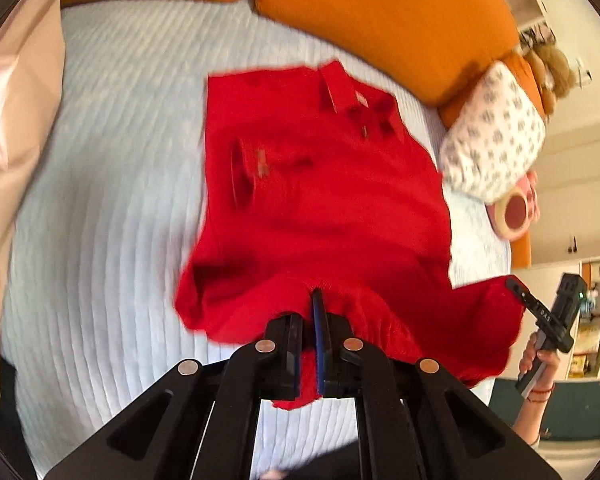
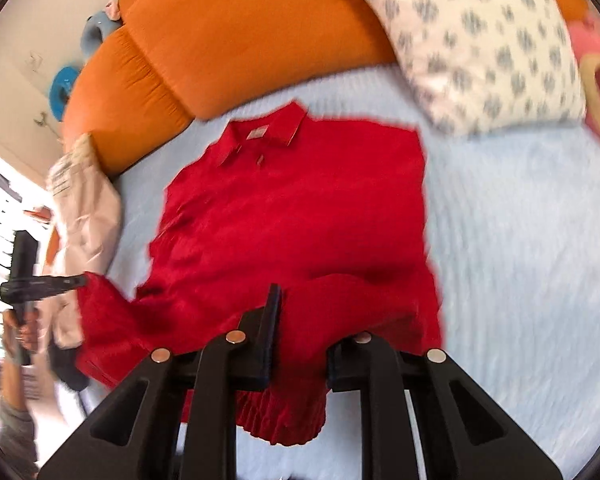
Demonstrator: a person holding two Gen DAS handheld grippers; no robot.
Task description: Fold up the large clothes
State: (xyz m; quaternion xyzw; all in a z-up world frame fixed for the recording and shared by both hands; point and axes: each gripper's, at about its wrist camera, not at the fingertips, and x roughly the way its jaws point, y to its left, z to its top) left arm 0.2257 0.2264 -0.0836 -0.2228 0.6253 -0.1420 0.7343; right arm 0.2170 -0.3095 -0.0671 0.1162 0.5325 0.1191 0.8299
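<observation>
Shirt (image 1: 324,216) collar-end flat by orange cushion (image 1: 384,20) | left tongs (image 1: 309,320) and right tongs (image 2: 300,320) each pinch hem | sides look folded, lengthwise fold pending

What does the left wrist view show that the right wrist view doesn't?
Left wrist only: the shirt's chest pocket and the right gripper from the side, holding the hem. Right wrist only: a blue round object on the wall and the left gripper from the side. Both: the red shirt, collar far, both grippers clamping its hem, orange cushions, patterned pillow.
</observation>
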